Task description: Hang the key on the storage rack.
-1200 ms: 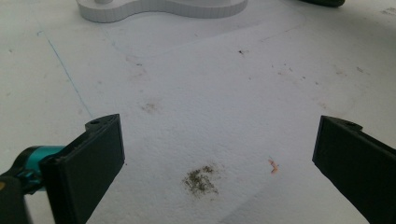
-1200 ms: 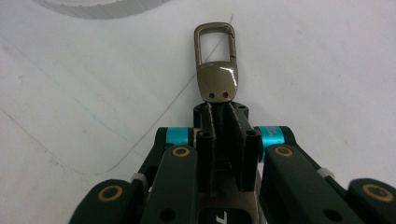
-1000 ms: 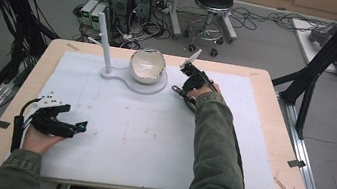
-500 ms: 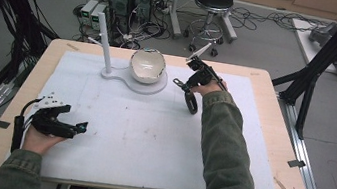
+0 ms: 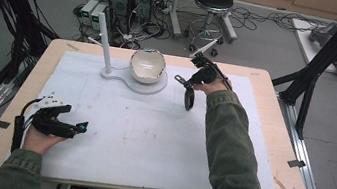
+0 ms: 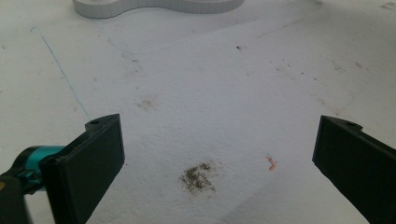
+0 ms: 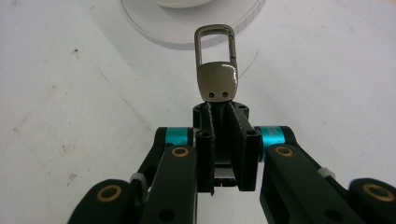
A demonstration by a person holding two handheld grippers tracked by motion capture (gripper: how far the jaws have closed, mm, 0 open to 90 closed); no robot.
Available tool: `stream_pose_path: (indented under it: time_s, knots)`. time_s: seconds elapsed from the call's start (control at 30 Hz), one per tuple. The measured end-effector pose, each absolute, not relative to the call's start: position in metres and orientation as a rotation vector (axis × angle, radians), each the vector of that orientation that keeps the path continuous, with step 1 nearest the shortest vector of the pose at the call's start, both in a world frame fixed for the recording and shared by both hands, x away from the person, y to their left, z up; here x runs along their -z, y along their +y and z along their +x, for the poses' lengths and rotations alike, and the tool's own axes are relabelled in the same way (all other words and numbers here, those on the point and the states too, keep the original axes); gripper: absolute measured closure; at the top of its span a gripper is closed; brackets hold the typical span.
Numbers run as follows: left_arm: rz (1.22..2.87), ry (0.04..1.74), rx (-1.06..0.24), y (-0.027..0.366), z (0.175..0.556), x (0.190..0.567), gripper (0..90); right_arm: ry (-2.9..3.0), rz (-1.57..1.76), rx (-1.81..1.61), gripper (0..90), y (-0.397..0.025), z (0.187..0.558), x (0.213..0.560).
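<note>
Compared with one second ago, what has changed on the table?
The right gripper, shut on a key fob with a metal clip, has moved away from the bowl toward the table's right side and lifted; the fob's strap now hangs free. The left gripper, open, the bowl and the stand stayed put.

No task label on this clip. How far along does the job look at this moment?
Done: the metal snap-hook clasp is picked up, clamped in the shut right tool, with a black fob hanging below it. In hand: it is held beside the bowl on the white stand. Left, probably: delivering it, to the bowl or the stand's post; I cannot tell which. The left tool is open over the mat.
</note>
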State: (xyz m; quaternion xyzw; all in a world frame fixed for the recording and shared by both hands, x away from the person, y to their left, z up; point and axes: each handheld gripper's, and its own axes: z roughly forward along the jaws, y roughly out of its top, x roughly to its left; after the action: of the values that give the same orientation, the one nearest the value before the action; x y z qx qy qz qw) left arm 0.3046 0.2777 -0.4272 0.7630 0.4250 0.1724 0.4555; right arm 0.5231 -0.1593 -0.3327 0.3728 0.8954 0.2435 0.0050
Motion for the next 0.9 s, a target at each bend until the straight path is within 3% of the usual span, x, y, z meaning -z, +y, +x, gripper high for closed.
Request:
stream_pose_path:
  time_s: [0.33, 0.9]
  knots:
    - [1.876, 1.044, -0.419, 0.278, 0.305, 0.427, 2.7, 2.791, 1.1, -0.822, 81.0, -0.151, 0.512, 0.316]
    - [1.869, 1.046, -0.421, 0.278, 0.306, 0.427, 2.7, 2.855, 0.886, -0.915, 80.3, -0.086, 0.499, 0.286]
